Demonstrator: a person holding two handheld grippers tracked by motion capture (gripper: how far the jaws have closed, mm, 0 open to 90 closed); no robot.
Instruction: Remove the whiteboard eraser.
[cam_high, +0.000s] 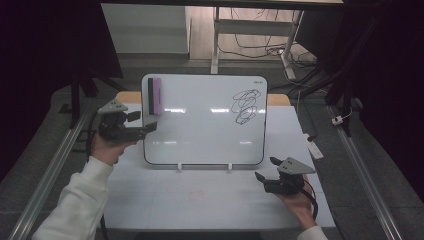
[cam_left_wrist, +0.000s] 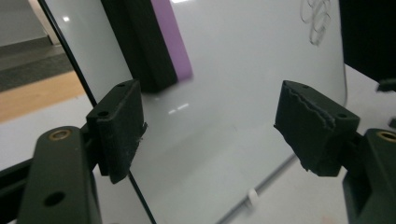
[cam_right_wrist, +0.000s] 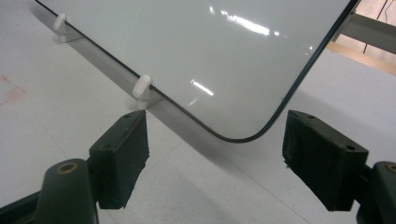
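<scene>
Fingers, left gripper (cam_high: 141, 122): spread wide, nothing between the pads; in the left gripper view one finger (cam_left_wrist: 119, 128) stands at the left edge of the whiteboard (cam_high: 200, 130) and the other (cam_left_wrist: 314, 126) hangs in front of its face, neither pressing on anything. Fingers, right gripper (cam_high: 265, 168): spread, empty, held low over the counter (cam_high: 210, 195) just near of the board's lower right corner; the right gripper view shows that rounded corner (cam_right_wrist: 243, 135) between and beyond the two pads, apart from both. Whiteboard: propped upright on two small white feet (cam_right_wrist: 141, 87) toward the far middle of the counter, face turned to the person. Eraser (cam_high: 154, 96): a dark block with a purple side, clinging upright at the board's upper left, just above and to the right of the left gripper. Scribble (cam_high: 245, 106): looping black marker lines at the board's upper right, well apart from the eraser. Step in hand, by judgement: the reach for the eraser, with wiping off the scribble the likely aim. Next move, by judgement: lift the left gripper slightly, straddle the eraser across its narrow width, close firmly, then carry it right across the board to the marks; the right gripper is placed to steady the board's lower corner should it tip.
</scene>
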